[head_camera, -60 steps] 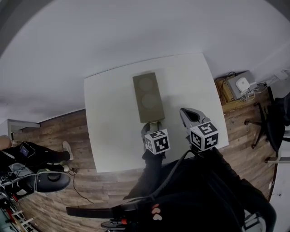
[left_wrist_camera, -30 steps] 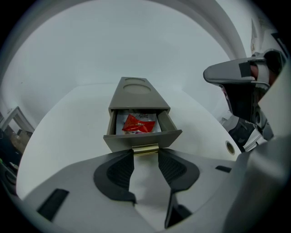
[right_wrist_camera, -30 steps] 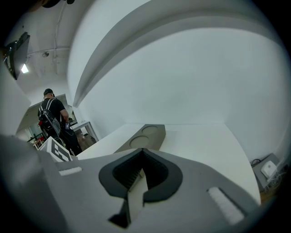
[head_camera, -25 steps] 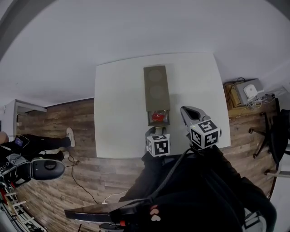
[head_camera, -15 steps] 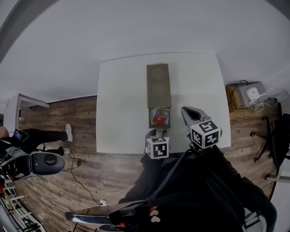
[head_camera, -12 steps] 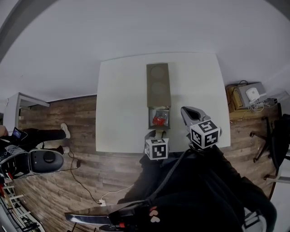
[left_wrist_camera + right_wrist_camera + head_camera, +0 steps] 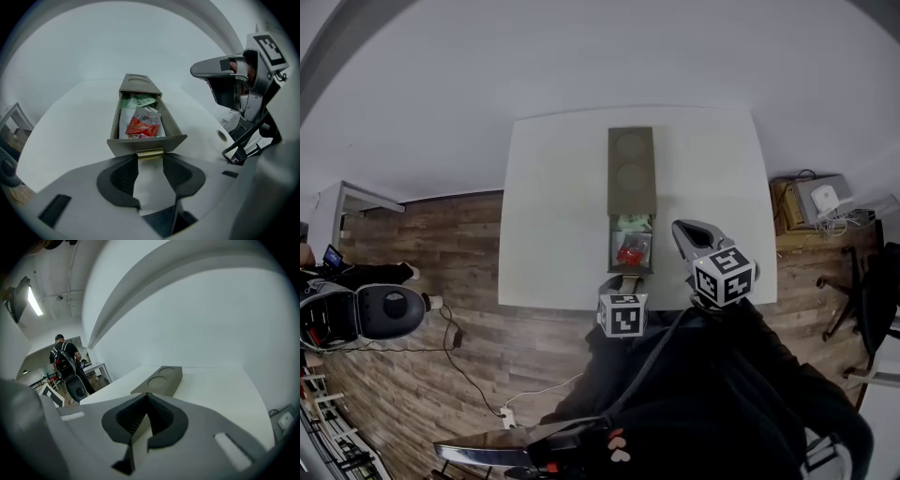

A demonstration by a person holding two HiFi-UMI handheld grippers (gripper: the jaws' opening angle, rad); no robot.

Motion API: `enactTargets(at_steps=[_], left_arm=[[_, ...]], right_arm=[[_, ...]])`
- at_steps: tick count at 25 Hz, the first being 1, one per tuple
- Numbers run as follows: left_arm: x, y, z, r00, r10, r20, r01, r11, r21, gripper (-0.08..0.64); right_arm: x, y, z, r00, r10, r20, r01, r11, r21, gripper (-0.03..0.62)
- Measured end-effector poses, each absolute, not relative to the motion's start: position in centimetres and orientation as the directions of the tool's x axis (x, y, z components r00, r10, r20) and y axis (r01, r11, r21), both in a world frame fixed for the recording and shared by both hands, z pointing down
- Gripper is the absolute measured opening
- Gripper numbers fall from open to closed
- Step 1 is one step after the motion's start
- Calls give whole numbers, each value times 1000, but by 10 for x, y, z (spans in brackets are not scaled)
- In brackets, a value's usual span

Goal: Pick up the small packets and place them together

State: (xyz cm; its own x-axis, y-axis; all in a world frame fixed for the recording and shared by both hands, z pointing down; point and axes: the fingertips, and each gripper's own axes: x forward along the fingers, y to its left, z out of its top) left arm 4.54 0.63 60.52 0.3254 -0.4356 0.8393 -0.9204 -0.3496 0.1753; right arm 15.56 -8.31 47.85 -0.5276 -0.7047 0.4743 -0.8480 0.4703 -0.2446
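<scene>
A grey-olive box [image 7: 632, 173] with two round recesses on top lies on the white table [image 7: 553, 216]. Its drawer [image 7: 145, 140] stands pulled out towards me. Inside lie small packets: a red one [image 7: 140, 125] in front and a green and white one [image 7: 136, 101] behind it. My left gripper [image 7: 150, 157] is shut on the brass drawer handle [image 7: 150, 153] at the drawer's front, near the table's edge [image 7: 625, 279]. My right gripper [image 7: 686, 234] is shut and holds nothing. It hovers to the right of the drawer, above the table, its jaws pointing past the box [image 7: 159, 379].
The table's near edge runs just under the drawer front, with wooden floor [image 7: 469, 375] below. A low stand with devices [image 7: 816, 197] sits right of the table, a chair [image 7: 872, 291] further right. A dark round machine [image 7: 389, 305] and a person [image 7: 63, 357] are far left.
The drawer has slid out of the box towards me with my left gripper on its handle, and the packets inside have come into view. My right gripper has stayed in place.
</scene>
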Motion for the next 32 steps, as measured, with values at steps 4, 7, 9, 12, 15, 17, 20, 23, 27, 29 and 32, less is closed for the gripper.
enactTargets(at_steps=[4, 7, 9, 12, 15, 17, 20, 23, 27, 29, 32], left_arm=[[44, 11, 604, 341, -429, 836, -910, -374, 180, 167], [42, 13, 601, 356, -422, 834, -903, -385, 191, 167], [42, 16, 600, 360, -413, 837, -901, -388, 196, 167], [41, 24, 603, 362, -389, 847, -896, -396, 201, 166], [36, 34, 604, 370, -377, 849, -892, -400, 212, 166], [35, 38, 604, 376, -369, 850, -888, -404, 218, 166], [34, 43, 605, 382, -355, 853, -884, -411, 224, 166], [32, 48, 604, 390, -343, 855, -880, -413, 236, 166], [32, 52, 606, 393, -332, 857, -876, -417, 241, 166], [32, 53, 607, 398, -326, 858, -874, -420, 246, 166], [32, 60, 612, 412, -296, 862, -864, -427, 266, 164]], right_arm=[[152, -83, 480, -533, -694, 484, -843, 485, -234, -6], [149, -83, 482, -542, -684, 488, -836, 500, -228, -6], [148, -83, 483, -546, -680, 490, -832, 506, -225, -6], [145, -83, 483, -552, -674, 490, -828, 514, -226, -6], [141, -83, 484, -558, -668, 493, -823, 520, -226, -6], [139, -82, 485, -560, -664, 496, -821, 525, -225, -6], [136, -81, 486, -563, -658, 500, -818, 530, -223, -6], [134, -82, 488, -565, -654, 503, -816, 534, -222, -6], [132, -83, 492, -569, -645, 511, -812, 540, -223, -6], [128, -83, 494, -575, -636, 515, -806, 549, -222, -6], [125, -84, 497, -581, -624, 522, -800, 557, -224, -6]])
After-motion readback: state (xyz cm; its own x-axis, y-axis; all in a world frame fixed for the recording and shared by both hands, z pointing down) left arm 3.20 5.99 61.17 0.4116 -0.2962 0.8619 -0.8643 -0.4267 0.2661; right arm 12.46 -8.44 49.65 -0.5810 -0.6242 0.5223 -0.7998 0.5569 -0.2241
